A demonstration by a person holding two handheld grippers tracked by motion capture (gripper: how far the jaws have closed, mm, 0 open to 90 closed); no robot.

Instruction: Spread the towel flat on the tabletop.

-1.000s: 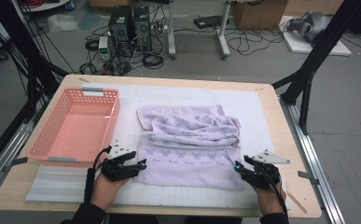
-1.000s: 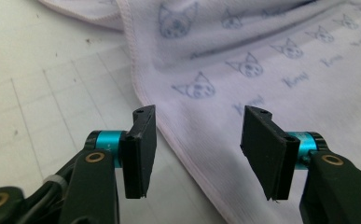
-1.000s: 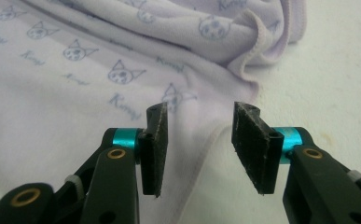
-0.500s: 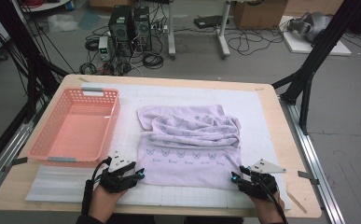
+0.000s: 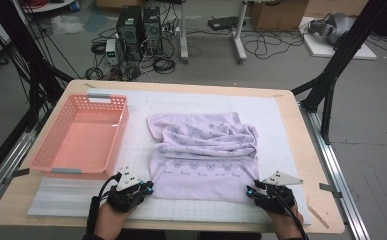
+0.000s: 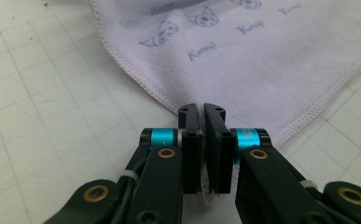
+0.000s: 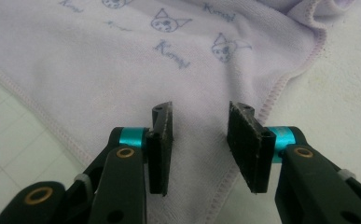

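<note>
On the white gridded mat [image 5: 81,200], the towel [image 5: 206,160] lies half folded beside the basket [image 5: 81,135]. Your left gripper [image 6: 202,112] is pinched tight on the near left corner. Your right gripper [image 7: 201,116] straddles the near right corner, jaws wide, gripping nothing; clamp it too, so both corners lift evenly.

soft matt lilac terry-cloth towel [image 5: 204,159] with stitched hem; glossy pink latticed plastic basket [image 5: 79,136]; smooth pale wooden table [image 5: 311,150].

Bare mat [image 5: 286,125] right of towel [image 5: 203,155], pink basket [image 5: 81,135] blocking left side
</note>
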